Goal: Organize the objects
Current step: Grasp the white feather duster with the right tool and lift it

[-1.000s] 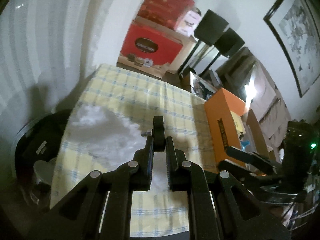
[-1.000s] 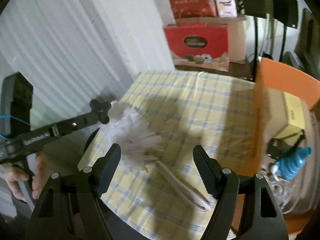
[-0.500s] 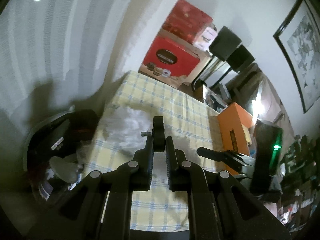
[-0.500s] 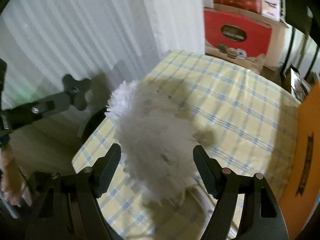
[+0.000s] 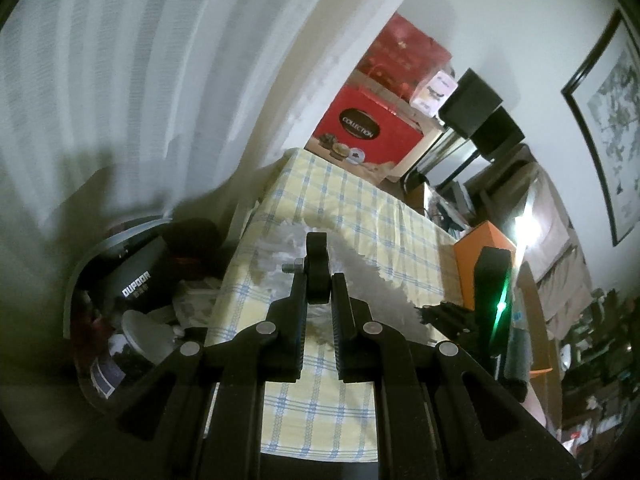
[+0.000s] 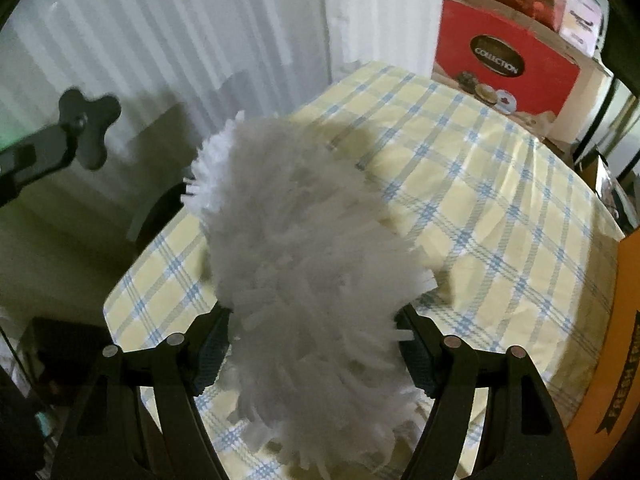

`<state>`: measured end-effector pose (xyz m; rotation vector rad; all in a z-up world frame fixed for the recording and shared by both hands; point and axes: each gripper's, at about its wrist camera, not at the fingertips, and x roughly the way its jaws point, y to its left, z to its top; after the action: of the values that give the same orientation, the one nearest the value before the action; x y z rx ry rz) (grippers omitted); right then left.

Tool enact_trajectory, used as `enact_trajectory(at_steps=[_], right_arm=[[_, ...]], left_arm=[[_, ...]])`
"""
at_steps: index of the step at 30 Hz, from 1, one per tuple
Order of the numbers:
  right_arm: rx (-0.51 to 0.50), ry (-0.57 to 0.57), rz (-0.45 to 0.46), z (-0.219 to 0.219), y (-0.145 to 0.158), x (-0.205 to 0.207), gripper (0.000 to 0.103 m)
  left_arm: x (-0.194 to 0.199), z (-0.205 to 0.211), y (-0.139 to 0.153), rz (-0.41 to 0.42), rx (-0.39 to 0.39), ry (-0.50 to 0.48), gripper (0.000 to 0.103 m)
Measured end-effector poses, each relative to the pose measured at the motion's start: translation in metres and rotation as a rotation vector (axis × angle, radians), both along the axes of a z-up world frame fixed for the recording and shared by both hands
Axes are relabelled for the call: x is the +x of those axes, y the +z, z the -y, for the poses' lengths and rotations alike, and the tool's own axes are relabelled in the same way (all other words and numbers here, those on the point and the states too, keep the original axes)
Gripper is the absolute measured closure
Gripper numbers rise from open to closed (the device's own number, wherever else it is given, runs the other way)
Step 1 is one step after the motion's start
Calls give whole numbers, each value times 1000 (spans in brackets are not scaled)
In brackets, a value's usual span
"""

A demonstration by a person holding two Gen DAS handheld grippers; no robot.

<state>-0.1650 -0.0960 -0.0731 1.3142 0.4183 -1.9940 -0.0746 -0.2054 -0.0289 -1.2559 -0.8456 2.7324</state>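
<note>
Right wrist view showed my right gripper (image 6: 314, 354) with its fingers spread wide on either side of the fluffy white microfibre duster head (image 6: 296, 280), which filled the gap and hid whatever lay beneath it. I could not tell from that picture whether the pads (image 6: 212, 354) pressed the fibres or merely flanked them, nor whether the duster rested on the yellow-and-blue checked tablecloth (image 6: 500, 216) or hung above its near left corner. My worry was that the loose strands would give no firm purchase, so closing on fluff alone might let the duster slip and drop off the near edge. The tall orange cardboard box (image 6: 616, 360) stood at the cloth's right edge, and a careless swing could brush it.

Only the left wrist view revealed the cluttered clear bin (image 5: 120, 312) on the floor beside the table's left edge, where a dropped duster could land. It also showed my left gripper (image 5: 320, 316) with its fingers drawn close together, nothing between them, and the duster (image 5: 360, 276) partly hidden behind them.
</note>
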Motion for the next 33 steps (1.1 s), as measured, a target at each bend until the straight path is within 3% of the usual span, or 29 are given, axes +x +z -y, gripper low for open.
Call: enact_trajectory(at_steps=[5, 10, 16, 23, 33], right_arm=[[62, 17, -39, 6, -5, 5, 55], [42, -13, -9, 0, 0, 1, 74], [-45, -83, -15, -18, 24, -10, 78], [-199, -193, -15, -60, 81, -23, 78], [-318, -315, -71, -124, 160, -15, 78]], left_arm=[[-2, -2, -2, 3, 8, -10, 93], [-4, -6, -1, 3, 16, -21, 93], [-4, -12, 3, -4, 17, -33, 93], [-9, -30, 14, -18, 11, -70, 93], [-27, -81, 42, -67, 5, -176, 93]])
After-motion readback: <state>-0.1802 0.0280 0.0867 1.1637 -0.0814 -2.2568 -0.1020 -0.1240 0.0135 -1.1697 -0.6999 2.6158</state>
